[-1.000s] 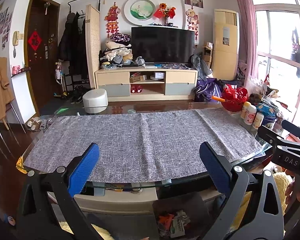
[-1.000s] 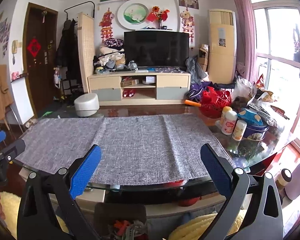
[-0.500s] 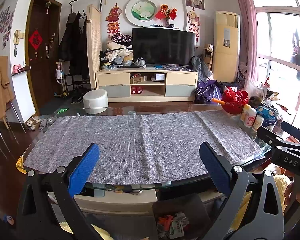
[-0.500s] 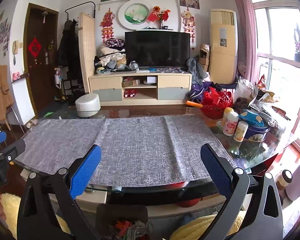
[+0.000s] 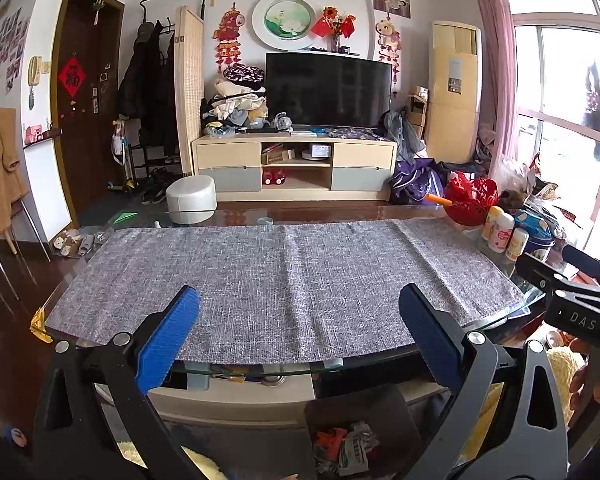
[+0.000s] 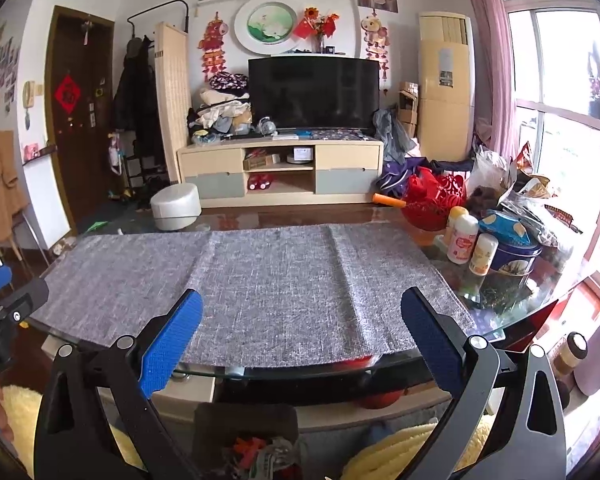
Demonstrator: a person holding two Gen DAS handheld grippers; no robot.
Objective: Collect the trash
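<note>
A dark bin (image 5: pixel 374 416) below the table's near edge holds crumpled trash (image 5: pixel 342 446); it also shows in the right wrist view (image 6: pixel 220 420) with trash (image 6: pixel 260 456) inside. My left gripper (image 5: pixel 300 340) is open and empty, held above the bin in front of the glass table (image 5: pixel 260 366). My right gripper (image 6: pixel 302 340) is open and empty, at the same height to the right. A grey cloth (image 5: pixel 284 276) covers the tabletop, also seen in the right wrist view (image 6: pixel 268 280). No loose trash shows on the cloth.
At the table's right end stand a red basket (image 6: pixel 432 204), small bottles (image 6: pixel 462 240), a blue tin (image 6: pixel 514 258) and snack bags (image 6: pixel 516 196). A white stool (image 5: pixel 191 199) and a TV cabinet (image 5: pixel 294 168) are beyond the table. Yellow fleece (image 6: pixel 384 456) lies below.
Both grippers have risen slightly and drawn back a little, so the view tilts up; the table sits lower in frame. Both stay open and empty.
</note>
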